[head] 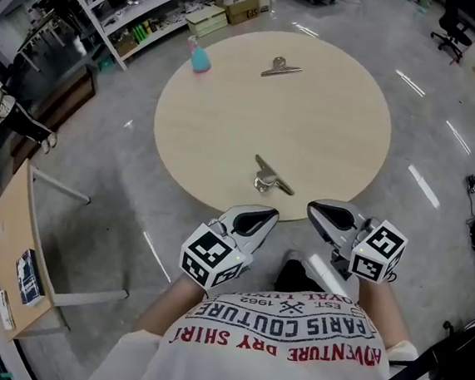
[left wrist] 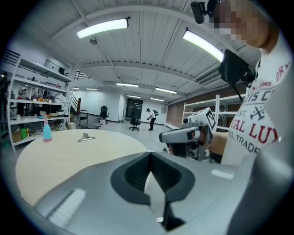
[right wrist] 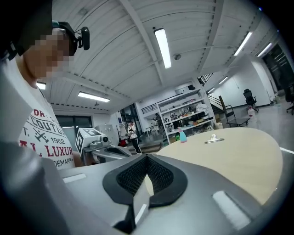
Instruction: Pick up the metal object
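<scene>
Plainly nothing is picked up yet: the left gripper and the right gripper hover off the near edge of the round table, each with its jaws pressed together on nothing. The metal object lies on the table just beyond them, and a similar metal clip rests at the far side. Reaching, opening and grasping all remain.
</scene>
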Tool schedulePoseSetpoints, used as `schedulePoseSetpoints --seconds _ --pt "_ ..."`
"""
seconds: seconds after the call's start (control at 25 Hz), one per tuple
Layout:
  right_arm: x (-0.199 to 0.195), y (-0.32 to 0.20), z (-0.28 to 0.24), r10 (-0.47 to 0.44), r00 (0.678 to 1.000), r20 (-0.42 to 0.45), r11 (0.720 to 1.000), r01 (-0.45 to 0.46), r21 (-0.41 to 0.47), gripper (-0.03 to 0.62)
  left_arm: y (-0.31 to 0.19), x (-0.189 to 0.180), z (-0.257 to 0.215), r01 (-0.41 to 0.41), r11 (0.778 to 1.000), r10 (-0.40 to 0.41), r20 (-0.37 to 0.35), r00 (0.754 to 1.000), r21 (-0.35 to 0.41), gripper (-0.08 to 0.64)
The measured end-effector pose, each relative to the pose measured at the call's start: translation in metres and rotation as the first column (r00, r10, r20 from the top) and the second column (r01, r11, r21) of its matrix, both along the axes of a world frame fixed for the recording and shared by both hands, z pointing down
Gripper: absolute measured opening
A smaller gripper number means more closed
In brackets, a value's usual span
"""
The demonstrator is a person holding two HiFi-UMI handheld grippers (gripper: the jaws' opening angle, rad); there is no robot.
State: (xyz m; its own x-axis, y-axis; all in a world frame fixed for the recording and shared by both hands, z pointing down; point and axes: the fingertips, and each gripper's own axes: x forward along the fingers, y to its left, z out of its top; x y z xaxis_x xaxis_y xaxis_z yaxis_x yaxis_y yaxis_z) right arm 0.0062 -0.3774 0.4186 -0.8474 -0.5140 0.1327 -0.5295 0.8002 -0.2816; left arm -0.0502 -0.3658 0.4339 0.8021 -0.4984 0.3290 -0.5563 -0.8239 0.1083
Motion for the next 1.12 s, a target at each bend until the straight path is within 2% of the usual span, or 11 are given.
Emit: schedulePoseSetpoints --seconds 0.12,0.24,0.32,0.48,0.56,0.68,0.76,0.88,1.12 --pt "0.002 -0.018 0.002 -0.007 1.000 0.000 1.000 0.007 -0.005 0.002 -0.021 -0.003 0.001 0.038 0.999 -0.038 0.023 0.999 0.013 0.004" --pt "0.006 -0.034 0.002 -0.011 1.000 0.000 1.000 0.011 -0.008 0.002 -0.047 -0.007 0.011 0.066 0.998 -0.066 0.058 0.996 0.009 0.100" --pt "0.012 -0.041 0.005 -0.006 1.000 0.004 1.000 0.006 -0.017 0.002 -0.064 -0.009 0.022 0.077 0.997 -0.078 0.091 0.993 0.012 0.135" --pt "0.026 -0.053 0.015 0.013 1.000 0.002 0.999 -0.012 -0.043 0.002 -0.099 -0.013 0.060 0.065 0.998 -0.064 0.184 0.981 -0.004 0.264" --pt "0.038 -0.064 0.022 0.025 1.000 -0.003 0.998 -0.025 -0.061 0.002 -0.119 -0.017 0.101 0.058 0.996 -0.038 0.284 0.958 -0.063 0.271" --pt "0.062 -0.084 0.038 0.044 0.999 -0.020 0.993 -0.046 -0.112 0.002 -0.149 -0.026 0.184 0.072 0.979 0.021 0.446 0.895 -0.189 0.328" --pt "0.069 -0.093 0.047 0.042 0.999 -0.022 0.989 -0.045 -0.137 0.002 -0.161 -0.027 0.214 0.073 0.971 0.051 0.495 0.867 -0.228 0.334" --pt "0.066 -0.102 0.049 0.021 1.000 -0.007 0.989 -0.022 -0.150 0.002 -0.166 -0.028 0.234 0.064 0.968 0.076 0.529 0.845 -0.241 0.324" --pt "0.063 -0.103 0.051 0.010 1.000 -0.009 0.988 -0.011 -0.157 0.002 -0.160 -0.029 0.239 0.081 0.962 0.067 0.511 0.857 -0.262 0.297"
